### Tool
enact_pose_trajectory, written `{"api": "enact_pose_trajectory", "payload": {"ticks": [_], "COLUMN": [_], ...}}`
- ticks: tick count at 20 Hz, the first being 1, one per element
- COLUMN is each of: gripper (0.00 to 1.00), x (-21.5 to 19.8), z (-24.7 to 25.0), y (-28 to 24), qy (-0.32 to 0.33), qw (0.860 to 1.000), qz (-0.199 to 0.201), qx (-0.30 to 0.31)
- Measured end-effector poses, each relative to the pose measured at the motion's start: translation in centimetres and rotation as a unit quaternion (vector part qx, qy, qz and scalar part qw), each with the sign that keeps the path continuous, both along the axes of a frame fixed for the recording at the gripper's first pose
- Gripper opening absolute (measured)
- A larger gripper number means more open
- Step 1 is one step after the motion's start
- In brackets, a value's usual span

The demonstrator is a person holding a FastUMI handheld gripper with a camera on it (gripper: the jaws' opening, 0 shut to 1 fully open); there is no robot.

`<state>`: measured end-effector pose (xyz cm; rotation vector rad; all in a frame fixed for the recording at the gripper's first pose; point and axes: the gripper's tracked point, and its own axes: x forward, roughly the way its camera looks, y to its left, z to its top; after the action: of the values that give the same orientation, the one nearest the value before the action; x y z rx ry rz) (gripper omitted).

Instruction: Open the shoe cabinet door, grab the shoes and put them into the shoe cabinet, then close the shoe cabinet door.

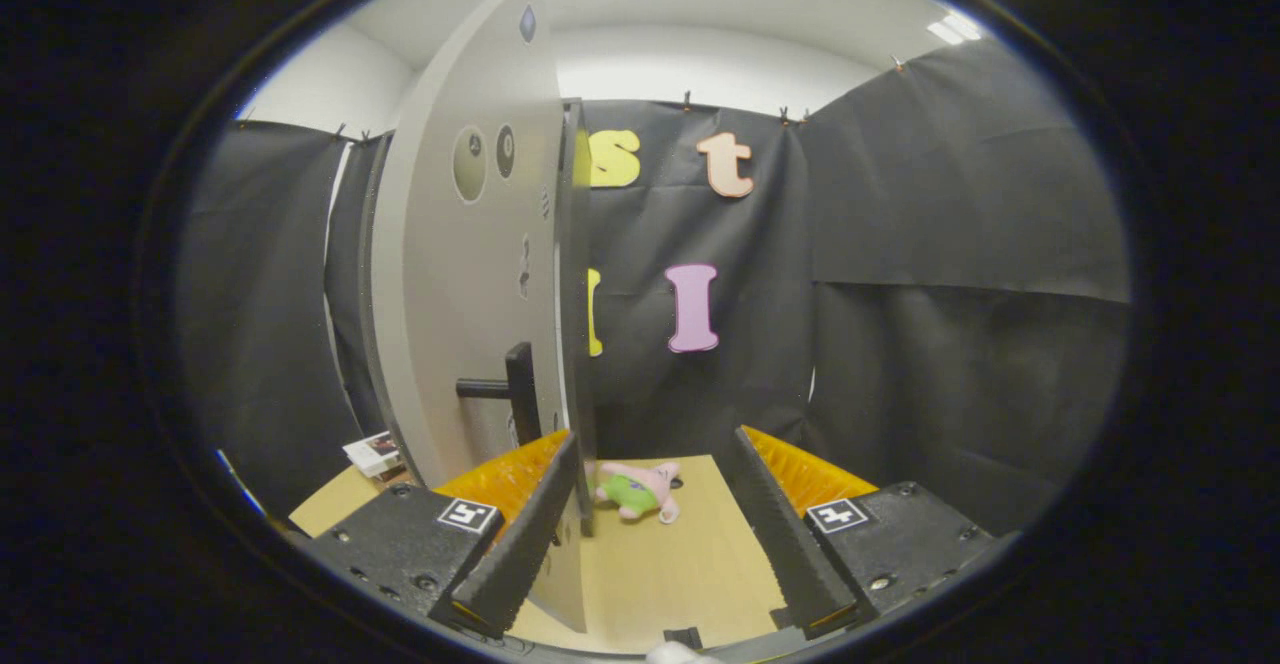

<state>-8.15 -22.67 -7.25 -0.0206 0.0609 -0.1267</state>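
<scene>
The grey shoe cabinet door (460, 294) stands ajar and I see it almost edge-on, with its dark edge running down just inside my left finger. A black bar handle (505, 387) sticks out of the door's face, above my left finger (520, 534). My gripper (655, 439) is open, its fingers wide apart and gripping nothing. A small pink and green shoe (640, 492) lies on the light wooden surface (680, 564) beyond the fingertips, close to the door's edge.
A small white booklet or box (372, 452) lies on the wooden surface to the left, behind the door. Black cloth walls close the space at the back and on both sides.
</scene>
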Motion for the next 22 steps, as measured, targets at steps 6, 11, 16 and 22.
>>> {"api": "enact_pose_trajectory", "payload": {"ticks": [6, 11, 16, 22], "gripper": [0.93, 0.93, 0.93, 0.93], "x": [-0.1, -0.2, -0.2, 0.6], "z": [0.0, -0.2, -0.4, -0.6], "y": [1.4, 2.9, 6.4, 12.4], "qy": [0.005, 0.008, 0.014, 0.012], "qw": [1.000, 1.000, 0.999, 0.998], "qz": [0.004, 0.008, 0.028, 0.055], "qx": [-0.006, 0.006, 0.007, 0.007]}}
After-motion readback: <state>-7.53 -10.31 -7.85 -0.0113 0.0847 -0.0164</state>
